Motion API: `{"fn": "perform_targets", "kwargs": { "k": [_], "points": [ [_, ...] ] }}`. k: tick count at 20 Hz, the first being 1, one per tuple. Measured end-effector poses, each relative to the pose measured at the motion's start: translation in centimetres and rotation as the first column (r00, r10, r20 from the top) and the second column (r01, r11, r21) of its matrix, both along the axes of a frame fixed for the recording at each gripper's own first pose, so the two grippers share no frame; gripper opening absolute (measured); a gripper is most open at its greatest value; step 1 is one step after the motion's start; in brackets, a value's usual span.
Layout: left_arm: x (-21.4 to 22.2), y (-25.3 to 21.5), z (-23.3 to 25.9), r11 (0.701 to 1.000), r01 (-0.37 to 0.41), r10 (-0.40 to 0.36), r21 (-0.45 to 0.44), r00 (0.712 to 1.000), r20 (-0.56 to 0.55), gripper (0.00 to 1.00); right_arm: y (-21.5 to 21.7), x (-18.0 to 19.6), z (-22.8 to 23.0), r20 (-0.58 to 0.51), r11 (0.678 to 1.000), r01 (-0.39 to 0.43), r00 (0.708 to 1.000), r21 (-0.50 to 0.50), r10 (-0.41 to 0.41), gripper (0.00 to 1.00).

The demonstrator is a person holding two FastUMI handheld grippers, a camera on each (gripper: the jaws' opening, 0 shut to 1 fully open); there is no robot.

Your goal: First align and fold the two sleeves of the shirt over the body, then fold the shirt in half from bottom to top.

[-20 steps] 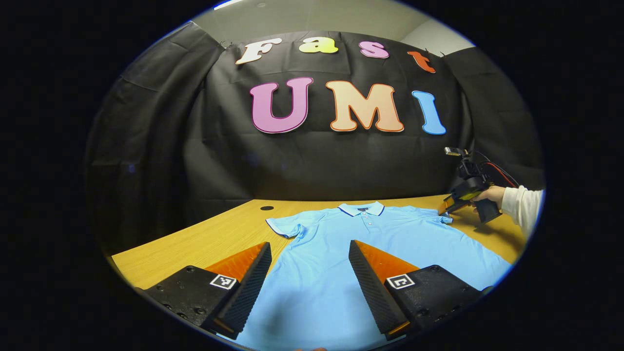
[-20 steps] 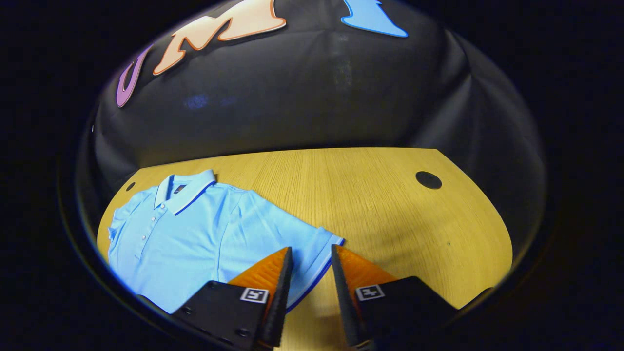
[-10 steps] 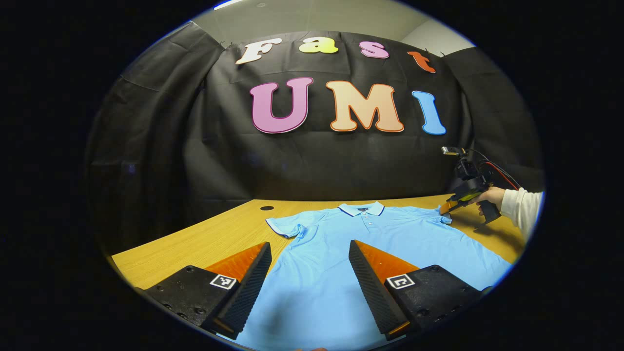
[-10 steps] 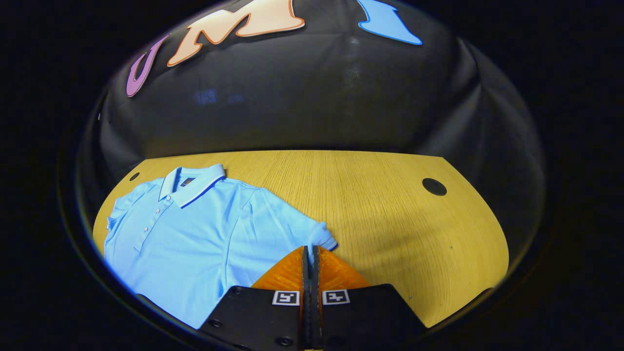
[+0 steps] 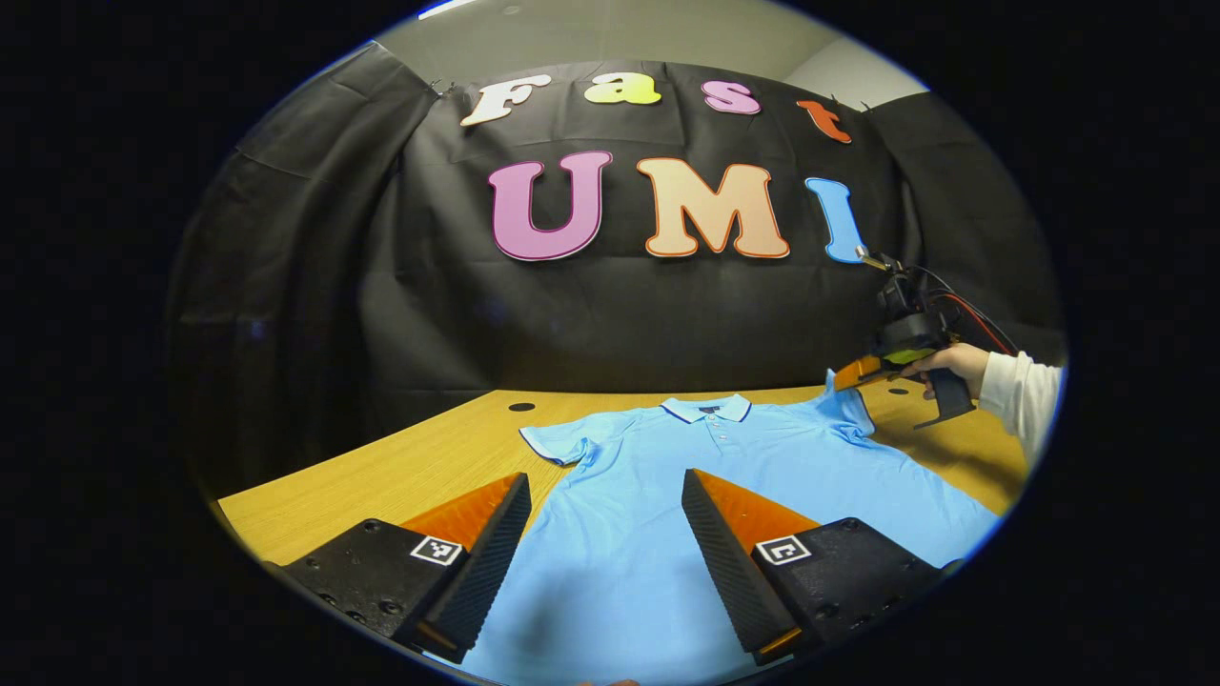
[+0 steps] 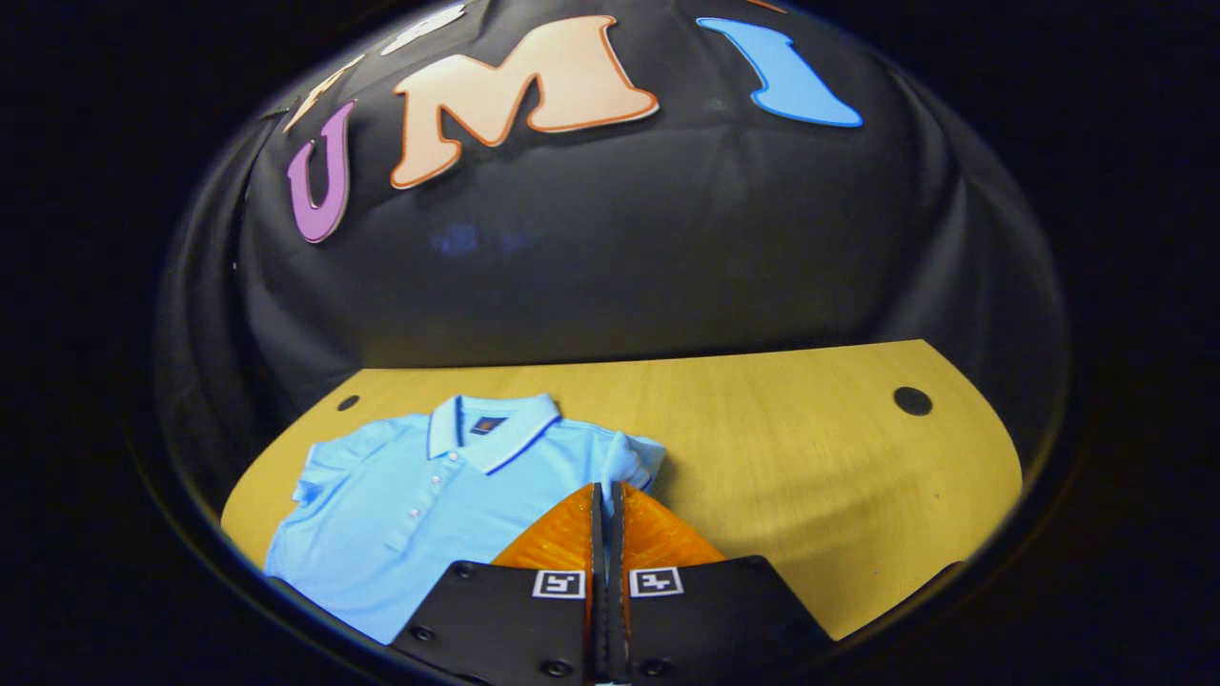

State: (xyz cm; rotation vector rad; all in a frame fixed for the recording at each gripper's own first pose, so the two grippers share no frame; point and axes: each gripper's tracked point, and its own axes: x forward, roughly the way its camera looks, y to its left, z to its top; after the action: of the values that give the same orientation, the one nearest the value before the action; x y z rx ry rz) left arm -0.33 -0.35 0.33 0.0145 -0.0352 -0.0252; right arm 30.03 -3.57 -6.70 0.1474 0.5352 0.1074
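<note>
Shirt (image 5: pixel 667 476) lies flat, face up on the table (image 6: pixel 782 448), collar toward the wall. The right gripper (image 6: pixel 607 495) pinches the right sleeve (image 6: pixel 624 462) cuff, lifted off the wood. The left gripper (image 5: pixel 606 534) hovers spread over the hem. I'd sweep that sleeve low across the chest and drop it square, no bunching.

Polo shirt (image 5: pixel 667 476): light blue, face up on the wooden table (image 5: pixel 400 467), collar toward the booth wall.
Left hand-held gripper (image 5: pixel 606 553): low over the shirt's lower body, fingers spread wide, gripping nothing.
Right hand-held gripper (image 5: pixel 843 374): far right, held by a hand (image 5: pixel 944 367) in a white sleeve (image 5: pixel 1025 395), pinching the shirt's sleeve (image 5: pixel 843 405) and raising it off the table.
</note>
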Motion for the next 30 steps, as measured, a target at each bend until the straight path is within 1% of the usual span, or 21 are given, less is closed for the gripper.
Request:
{"fn": "perform_targets", "kwargs": {
  "k": [3,6,9,10,11,12,13,14,15,16,17,18,19,21,22,24,27,29,30],
  "points": [
    [0.1,0.0,0.1,1.0,0.004,-0.003,0.0,1.0,0.003,0.95,4.1,-0.3,-0.6,-0.014,0.996,-0.074,0.997,0.058,0.075,0.02],
    [0.0,-0.1,0.1,1.0,0.005,-0.005,0.0,1.0,0.006,0.95,6.8,-0.9,-1.5,-0.028,0.988,-0.128,0.991,0.082,0.131,0.04],
    [0.0,0.0,0.1,1.0,0.006,-0.006,-0.001,1.0,0.007,0.95,9.0,-1.8,-2.4,-0.066,0.974,-0.171,0.981,0.151,0.183,0.15],
    [0.1,0.0,0.1,1.0,0.005,-0.005,-0.001,1.0,0.007,0.95,9.5,-2.1,-2.5,-0.073,0.968,-0.184,0.977,0.173,0.199,0.22],
    [0.1,0.0,0.1,1.0,0.005,-0.005,-0.001,1.0,0.008,0.95,9.8,-2.5,-2.3,-0.076,0.962,-0.197,0.974,0.187,0.214,0.2],
    [0.0,0.0,0.1,1.0,0.005,-0.005,0.0,1.0,0.008,0.95,9.7,-2.9,-1.9,-0.079,0.961,-0.207,0.971,0.186,0.224,0.46],
    [0.1,0.0,0.1,1.0,0.004,-0.004,0.001,1.0,0.008,0.95,9.9,-3.0,-2.1,-0.077,0.961,-0.211,0.971,0.181,0.228,0.56],
    [0.1,0.0,0.1,1.0,0.004,-0.004,0.001,1.0,0.009,0.95,9.8,-3.2,-1.7,-0.068,0.962,-0.21,0.972,0.174,0.225,0.75],
    [0.0,0.0,0.1,1.0,0.004,-0.004,0.001,1.0,0.009,0.95,10.0,-3.4,-1.0,-0.045,0.96,-0.215,0.973,0.18,0.227,0.84],
    [0.0,0.0,0.1,1.0,0.003,-0.003,0.001,1.0,0.011,0.95,10.1,-3.6,-0.3,-0.024,0.958,-0.217,0.974,0.188,0.225,0.97],
    [0.0,0.0,0.2,1.0,0.003,-0.003,0.001,1.0,0.013,0.95,9.9,-4.1,0.4,-0.002,0.959,-0.212,0.976,0.187,0.217,0.97],
    [0.0,0.0,0.2,1.0,0.002,-0.002,0.0,1.0,0.015,0.95,9.4,-4.7,1.3,0.021,0.962,-0.209,0.978,0.176,0.208,0.94],
    [-0.1,0.1,0.3,1.0,0.001,-0.001,-0.002,1.0,0.02,0.95,9.1,-5.5,2.0,0.047,0.964,-0.211,0.977,0.16,0.206,0.98],
    [-0.3,0.1,0.6,1.0,0.001,-0.001,-0.007,0.999,0.036,0.95,7.5,-7.1,3.8,0.115,0.977,-0.187,0.978,0.1,0.175,0.98],
    [-0.4,0.1,0.7,1.0,0.002,-0.001,-0.009,0.999,0.043,0.95,6.7,-8.0,4.8,0.156,0.983,-0.17,0.975,0.075,0.157,0.98],
    [-0.3,-0.1,0.7,1.0,0.013,-0.012,-0.008,0.999,0.045,0.95,6.0,-10.9,6.3,0.214,0.984,-0.165,0.965,0.062,0.148,0.98],
    [0.2,-0.6,0.0,0.999,0.047,-0.047,-0.003,0.999,0.006,0.95,4.8,-15.6,6.7,0.239,0.985,-0.17,0.958,0.035,0.157,0.98],
    [0.6,-0.6,-0.6,0.997,0.072,-0.074,-0.033,0.997,-0.039,0.95,4.4,-18.1,6.5,0.252,0.984,-0.175,0.954,0.024,0.164,0.98],
    [0.7,-0.6,-0.8,0.994,0.087,-0.091,-0.065,0.994,-0.061,0.95,4.3,-19.3,6.5,0.261,0.984,-0.176,0.952,0.03,0.162,0.98]
  ]
}}
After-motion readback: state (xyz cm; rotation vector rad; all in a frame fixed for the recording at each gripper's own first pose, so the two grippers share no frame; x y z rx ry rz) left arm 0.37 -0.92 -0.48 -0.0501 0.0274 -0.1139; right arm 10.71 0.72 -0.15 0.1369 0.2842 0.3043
